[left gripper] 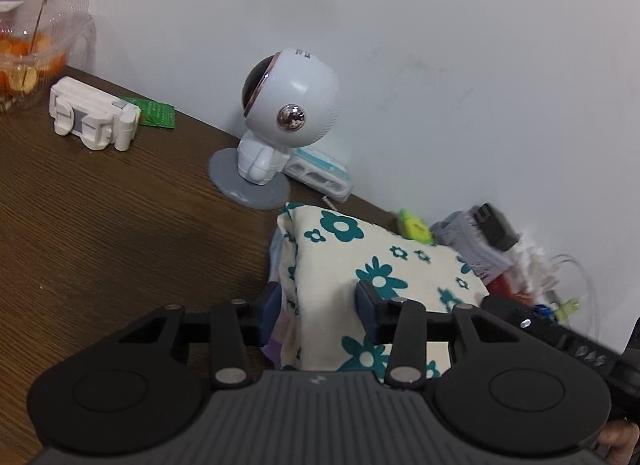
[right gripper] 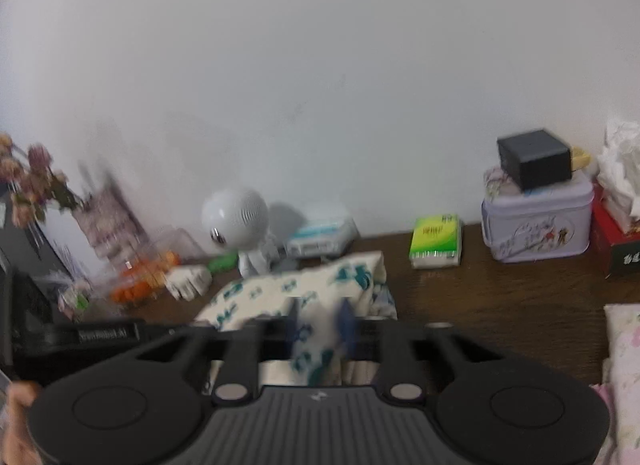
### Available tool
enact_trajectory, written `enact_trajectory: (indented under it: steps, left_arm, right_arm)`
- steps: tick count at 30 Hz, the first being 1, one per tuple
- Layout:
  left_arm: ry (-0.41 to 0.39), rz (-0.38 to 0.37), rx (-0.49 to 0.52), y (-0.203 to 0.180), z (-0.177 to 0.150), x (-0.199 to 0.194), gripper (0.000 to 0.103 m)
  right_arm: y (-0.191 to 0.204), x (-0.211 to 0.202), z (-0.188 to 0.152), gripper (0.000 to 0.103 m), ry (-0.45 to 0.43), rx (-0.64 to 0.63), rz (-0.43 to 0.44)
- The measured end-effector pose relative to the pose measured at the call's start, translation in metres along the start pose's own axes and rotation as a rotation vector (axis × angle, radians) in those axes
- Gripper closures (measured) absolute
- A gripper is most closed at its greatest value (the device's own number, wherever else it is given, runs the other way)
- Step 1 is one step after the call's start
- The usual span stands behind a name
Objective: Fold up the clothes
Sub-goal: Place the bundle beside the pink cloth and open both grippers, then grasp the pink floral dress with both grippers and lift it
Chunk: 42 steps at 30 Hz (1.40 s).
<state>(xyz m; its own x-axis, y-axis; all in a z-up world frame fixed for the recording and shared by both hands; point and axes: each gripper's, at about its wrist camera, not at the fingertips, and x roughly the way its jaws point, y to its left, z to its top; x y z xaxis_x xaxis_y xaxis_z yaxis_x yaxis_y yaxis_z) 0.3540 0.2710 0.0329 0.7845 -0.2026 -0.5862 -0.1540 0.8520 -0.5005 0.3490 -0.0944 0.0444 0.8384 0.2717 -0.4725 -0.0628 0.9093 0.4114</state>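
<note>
On our table: flowered cloth [left gripper: 372,265], folded
Our left gripper [left gripper: 318,317]: pinching the cloth
Our right gripper [right gripper: 320,321]: pinching it too

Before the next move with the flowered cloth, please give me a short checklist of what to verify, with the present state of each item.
1. Left gripper has folded flowered cloth between its fingers: ok.
2. Left grip firm: cannot tell, jaws look wide.
3. Right gripper has the cloth between its fingers: ok, picture blurred.
4. Astronaut figure apart from the cloth: ok, but close.
5. Green tissue pack clear of the cloth: ok.
6. Cloth edges aligned: cannot tell.
</note>
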Motion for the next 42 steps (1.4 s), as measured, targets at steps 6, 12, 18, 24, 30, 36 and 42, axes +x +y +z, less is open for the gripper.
enact_trajectory:
  steps: [6, 12, 18, 24, 30, 36, 42]
  left_arm:
    - [0.011, -0.001, 0.001, 0.004, -0.002, 0.005, 0.052]
    - [-0.061, 0.088, 0.013, 0.001, 0.008, -0.024, 0.057]
    - [-0.142, 0.054, 0.085, -0.036, 0.006, -0.038, 0.064]
    - [-0.058, 0.138, 0.139, -0.041, -0.008, 0.003, 0.072]
    - [-0.182, 0.217, 0.152, -0.064, 0.001, -0.05, 0.069]
    - [-0.322, -0.07, 0.21, -0.143, -0.034, -0.123, 0.041]
    - [-0.051, -0.195, 0.4, -0.248, -0.114, -0.027, 0.041]
  right_arm:
    - [-0.001, 0.022, -0.02, 0.094, 0.041, -0.056, -0.069]
    - [0.006, 0.005, -0.011, 0.091, -0.009, -0.056, -0.054]
    - [0.015, -0.008, -0.003, 0.09, -0.045, -0.09, -0.039]
    - [0.013, 0.016, -0.021, 0.09, 0.023, -0.098, -0.034]
    - [0.02, -0.015, -0.009, 0.09, -0.034, -0.111, -0.017]
    - [0.001, -0.126, 0.025, 0.041, -0.229, -0.182, -0.147]
    - [-0.104, -0.194, 0.026, 0.043, -0.075, -0.124, -0.448]
